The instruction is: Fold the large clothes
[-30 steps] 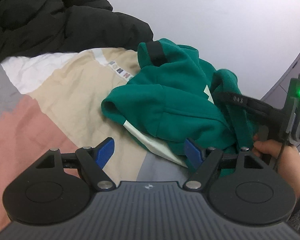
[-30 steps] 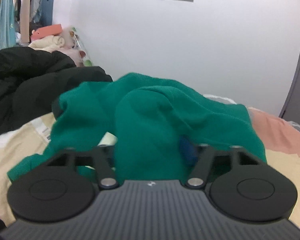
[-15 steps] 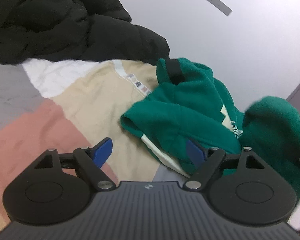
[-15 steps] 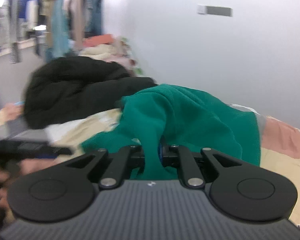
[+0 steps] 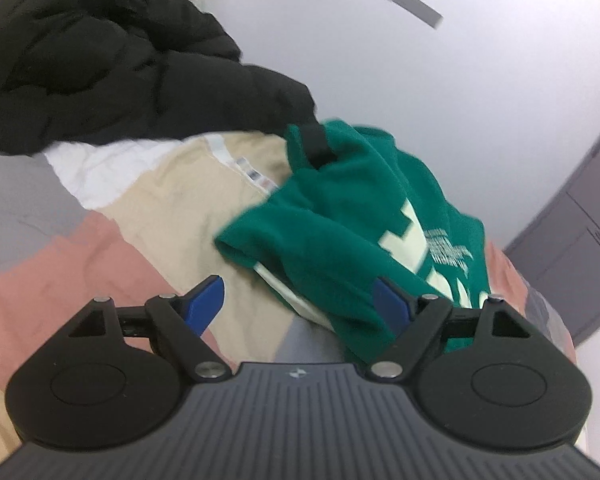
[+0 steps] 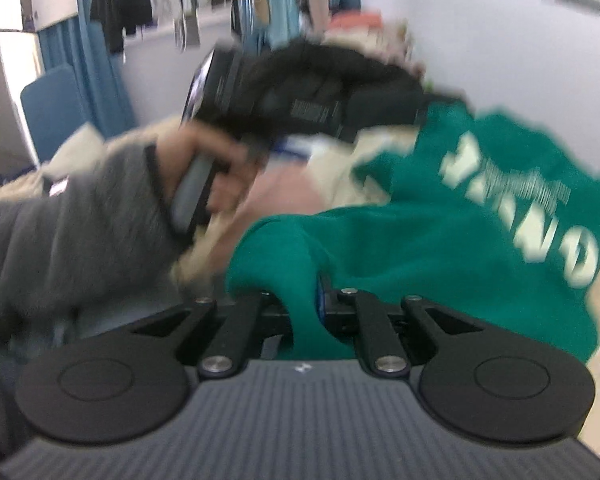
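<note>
Jaws of right gripper [image 6: 305, 300] clamped on green sweatshirt [image 6: 440, 236]; left gripper [image 5: 300, 300] wide, empty, tilted downward

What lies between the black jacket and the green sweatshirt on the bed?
In the left wrist view, only bedding: beige-and-white quilt between black jacket and green sweatshirt; at the far end they nearly meet.

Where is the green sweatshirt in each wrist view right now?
Left wrist: green sweatshirt right of centre, crumpled on the bedspread.
Right wrist: sweatshirt fills centre-right, a fold pinched in the right claw.
Shared landmark: black puffer jacket behind it.
</note>
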Tool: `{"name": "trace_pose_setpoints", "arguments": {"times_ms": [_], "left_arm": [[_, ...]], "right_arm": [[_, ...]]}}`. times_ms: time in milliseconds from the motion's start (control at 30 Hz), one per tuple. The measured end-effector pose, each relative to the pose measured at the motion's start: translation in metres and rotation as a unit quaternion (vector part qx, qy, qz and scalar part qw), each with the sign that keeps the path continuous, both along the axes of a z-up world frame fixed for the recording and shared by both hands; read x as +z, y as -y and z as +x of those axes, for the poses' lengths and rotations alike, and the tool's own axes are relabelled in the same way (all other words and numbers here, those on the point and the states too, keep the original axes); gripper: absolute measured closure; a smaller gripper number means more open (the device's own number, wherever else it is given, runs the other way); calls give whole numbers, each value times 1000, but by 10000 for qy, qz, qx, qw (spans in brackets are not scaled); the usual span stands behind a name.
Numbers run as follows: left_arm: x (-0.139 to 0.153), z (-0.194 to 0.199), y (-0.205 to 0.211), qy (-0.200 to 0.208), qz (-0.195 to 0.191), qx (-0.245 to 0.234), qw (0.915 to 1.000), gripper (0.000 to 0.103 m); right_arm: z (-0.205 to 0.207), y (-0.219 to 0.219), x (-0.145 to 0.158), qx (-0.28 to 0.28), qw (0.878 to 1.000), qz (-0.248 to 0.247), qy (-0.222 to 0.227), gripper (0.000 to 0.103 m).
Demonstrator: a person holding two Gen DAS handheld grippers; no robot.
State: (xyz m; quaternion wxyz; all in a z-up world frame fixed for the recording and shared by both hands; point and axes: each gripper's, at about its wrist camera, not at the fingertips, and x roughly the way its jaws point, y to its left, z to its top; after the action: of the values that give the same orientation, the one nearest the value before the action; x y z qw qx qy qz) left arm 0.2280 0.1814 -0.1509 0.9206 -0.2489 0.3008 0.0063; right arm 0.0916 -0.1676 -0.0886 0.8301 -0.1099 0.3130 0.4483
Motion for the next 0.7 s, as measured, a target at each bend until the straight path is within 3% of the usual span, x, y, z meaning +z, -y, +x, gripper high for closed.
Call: {"name": "trace_pose_setpoints", "arguments": {"times_ms": [67,167,233,300,433,533,600,700], "left_arm": [[-3,1,8,-66,5,-137,9999,18],[-7,3,18,-144,13,-300,9994,18],[-8,3,22,-167,-42,-417,9990,18],[-11,5,24,-185,-144,-484,9986,18],[-16,8,25,-224,-373,-563,9975,18],[-17,10,24,-219,-480,-587,9969,18],[-18,13,25,-212,-522,-605,9966,18],[-22,20,28,-192,-629,-678,9955,18]], "right_arm": [[-6,6,-11,-39,9995,-215,-220,90],[-6,13,-18,-310,9972,-502,-464,81],[-2,24,-14,-533,9960,-475,-542,64],[-5,38,-7,-766,9942,-330,-675,34],[0,61,10,-1132,9897,106,-875,29],[11,87,23,-1592,9780,726,-1140,29],[22,102,28,-2034,9656,1127,-1166,25],[44,113,21,-2923,9407,1187,-1244,23]]}}
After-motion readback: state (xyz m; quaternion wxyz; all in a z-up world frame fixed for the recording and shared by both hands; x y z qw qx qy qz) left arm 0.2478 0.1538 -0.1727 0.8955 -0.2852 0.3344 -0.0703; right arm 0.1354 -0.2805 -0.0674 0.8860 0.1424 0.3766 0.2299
